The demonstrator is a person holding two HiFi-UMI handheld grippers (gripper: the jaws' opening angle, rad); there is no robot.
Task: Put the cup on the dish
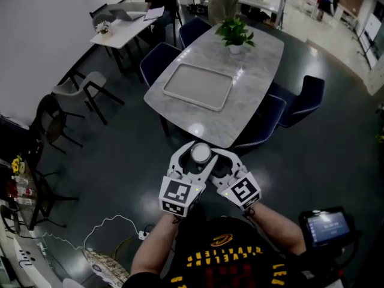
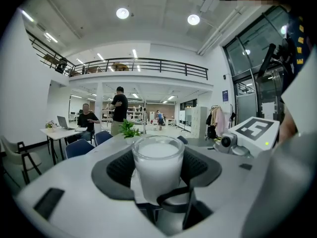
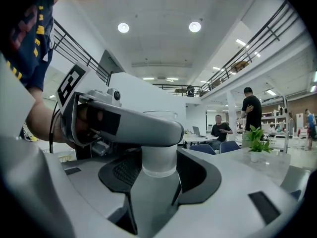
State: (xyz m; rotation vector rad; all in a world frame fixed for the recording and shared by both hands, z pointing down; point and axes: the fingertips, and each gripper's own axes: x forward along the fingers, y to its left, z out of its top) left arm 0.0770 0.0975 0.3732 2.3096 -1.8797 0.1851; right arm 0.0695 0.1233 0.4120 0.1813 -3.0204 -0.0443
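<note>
Cup held in the air by two grippers
The cup looks white inside; my left gripper and right gripper both grasp it, pointing nearly level. The dish lies at twelve o'clock.

We located the cup between the left tool and right tool, before the tabletop; on it lay the dish, the plant behind.

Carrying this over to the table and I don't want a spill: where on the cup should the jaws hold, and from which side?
Hold the cup on its straight round wall about mid-height, coming in level from the sides, since it stands upright with an open top. The left gripper and right gripper look to clasp it that way, from the person's side.
</note>
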